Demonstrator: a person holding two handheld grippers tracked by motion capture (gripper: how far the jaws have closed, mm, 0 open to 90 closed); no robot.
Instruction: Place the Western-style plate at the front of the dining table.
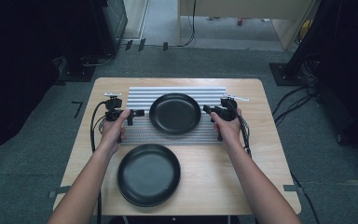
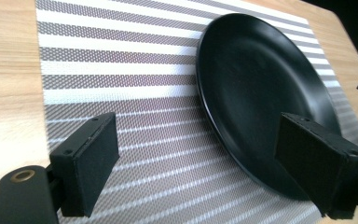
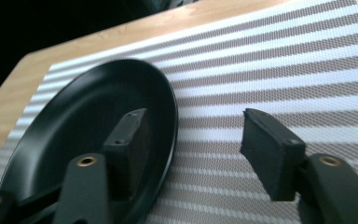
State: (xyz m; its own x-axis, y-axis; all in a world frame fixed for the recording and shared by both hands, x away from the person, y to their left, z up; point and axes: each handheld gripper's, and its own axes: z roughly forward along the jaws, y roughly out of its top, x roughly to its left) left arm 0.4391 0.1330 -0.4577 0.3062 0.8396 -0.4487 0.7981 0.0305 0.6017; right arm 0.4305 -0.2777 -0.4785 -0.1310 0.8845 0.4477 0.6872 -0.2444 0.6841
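A black plate point(image 1: 175, 113) lies on a grey-and-white striped placemat point(image 1: 177, 91) at the back of the wooden table. A second black plate point(image 1: 148, 174) rests on bare wood near the front edge. My left gripper point(image 1: 137, 113) hovers just left of the plate on the mat, jaws open and pointing at its rim. In the left gripper view that plate point(image 2: 261, 93) lies ahead of the open left gripper point(image 2: 209, 163). My right gripper point(image 1: 207, 110) hangs at the plate's right side, open. In the right gripper view the plate's rim point(image 3: 170, 116) sits between the spread jaws of the right gripper point(image 3: 200, 149), untouched.
The table point(image 1: 242, 163) is light wood with bare room to the right of the front plate. Cables point(image 1: 93, 130) trail from both grippers off the table's sides. Dark equipment and cords stand on the grey carpet around the table.
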